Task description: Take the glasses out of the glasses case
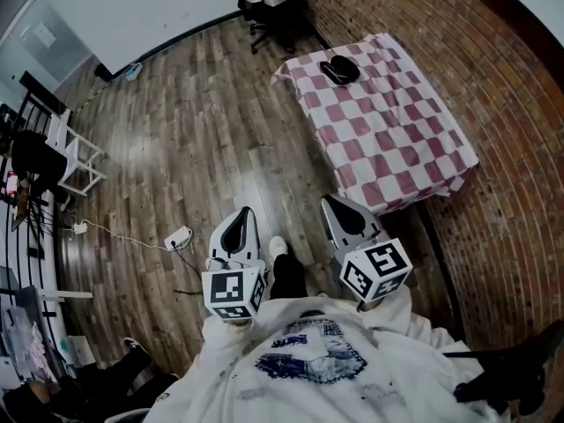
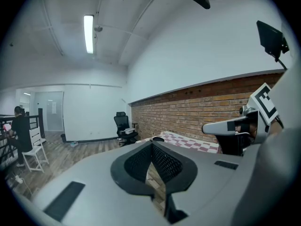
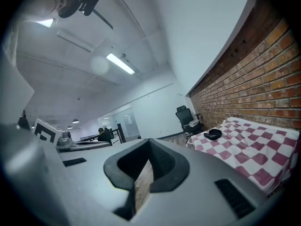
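At the far end of the checked table (image 1: pixel 397 139) lies the glasses case (image 1: pixel 339 71), well apart from the left gripper (image 1: pixel 244 214) and right gripper (image 1: pixel 330 203), both closed on nothing. Arriving with jaws shut could shove it off the edge. Its lid seems down, though it is too small to tell.

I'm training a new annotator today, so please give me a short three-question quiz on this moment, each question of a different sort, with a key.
1. True or false: the glasses case lies on the checkered tablecloth.
2. Multiple choice: the left gripper and the right gripper are A) both shut and empty, B) both wide open, C) one shut on the case.
3. Short answer: what seat stands beyond the case, near the top of the head view?
Key: 1 true; 2 A; 3 a black office chair.
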Demonstrator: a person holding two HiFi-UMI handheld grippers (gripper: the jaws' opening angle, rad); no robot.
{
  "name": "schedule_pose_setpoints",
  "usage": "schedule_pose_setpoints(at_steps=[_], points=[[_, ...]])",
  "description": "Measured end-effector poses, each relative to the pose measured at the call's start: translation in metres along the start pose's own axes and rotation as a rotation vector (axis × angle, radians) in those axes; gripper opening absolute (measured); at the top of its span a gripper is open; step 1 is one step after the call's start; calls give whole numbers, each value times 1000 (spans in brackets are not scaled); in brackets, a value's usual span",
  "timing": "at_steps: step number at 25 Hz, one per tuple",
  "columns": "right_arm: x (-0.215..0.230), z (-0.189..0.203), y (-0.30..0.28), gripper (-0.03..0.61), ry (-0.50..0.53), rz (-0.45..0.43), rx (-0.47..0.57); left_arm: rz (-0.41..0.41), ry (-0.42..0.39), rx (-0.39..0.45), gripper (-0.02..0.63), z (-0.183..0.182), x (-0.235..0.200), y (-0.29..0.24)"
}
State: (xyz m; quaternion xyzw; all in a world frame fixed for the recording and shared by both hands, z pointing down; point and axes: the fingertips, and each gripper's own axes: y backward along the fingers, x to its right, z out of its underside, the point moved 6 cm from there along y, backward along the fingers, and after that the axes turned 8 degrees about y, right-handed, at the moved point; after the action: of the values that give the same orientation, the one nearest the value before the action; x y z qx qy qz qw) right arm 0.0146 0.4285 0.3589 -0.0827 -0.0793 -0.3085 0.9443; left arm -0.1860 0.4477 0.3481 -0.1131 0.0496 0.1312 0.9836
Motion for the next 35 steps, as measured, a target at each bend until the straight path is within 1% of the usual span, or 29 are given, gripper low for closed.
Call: schedule_pose_setpoints(at_steps=[7,17,23,28,35], points=[[11,-1,-64,14,-13,30,-35,20,12,-13,9,-6,-46,-52],[8,-10,-182,14,-9,31,-84,45,28,-35,9,-27,-135,-130],[8,-18,-240,14,-8,49,-88,57,33,-35,9,-42,-182,-166],[6,-23,-280,14,-7,65,-80,75,28,-31,9,-52,-214,-192],[0,-30,-316,14,-5,118,-58,113,24,-25,9,-62,-251,-216]])
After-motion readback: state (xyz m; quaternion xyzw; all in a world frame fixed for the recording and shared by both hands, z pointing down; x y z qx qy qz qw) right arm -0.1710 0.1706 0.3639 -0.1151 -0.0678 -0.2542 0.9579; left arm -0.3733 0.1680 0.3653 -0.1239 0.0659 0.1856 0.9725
